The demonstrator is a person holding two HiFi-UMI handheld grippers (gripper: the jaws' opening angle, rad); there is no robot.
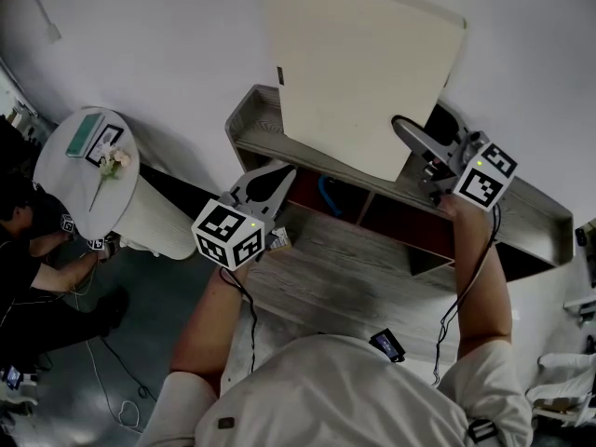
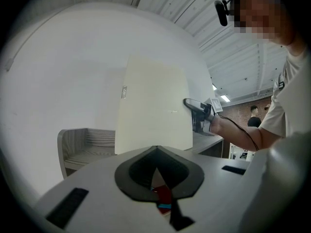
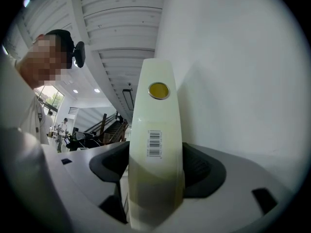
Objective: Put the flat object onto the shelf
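The flat object is a large cream board (image 1: 363, 73) that stands upright on top of the grey wooden shelf (image 1: 251, 124) and leans against the white wall. My right gripper (image 1: 402, 130) is at the board's lower right edge. In the right gripper view that edge (image 3: 156, 130), with a barcode label and a yellow dot, runs between the wide jaws, and I see no pressing contact. My left gripper (image 1: 287, 173) hovers in front of the shelf, lower left of the board, shut and empty. The left gripper view shows the board (image 2: 153, 106) and the right gripper (image 2: 194, 106) ahead.
The shelf's red-lined compartments hold a blue thing (image 1: 326, 194). A lower wooden ledge (image 1: 354, 268) runs beneath my arms. At the left stands a round white table (image 1: 65, 170) with a flower (image 1: 110, 166) and a card (image 1: 84, 133). A person (image 1: 28, 250) sits beside it.
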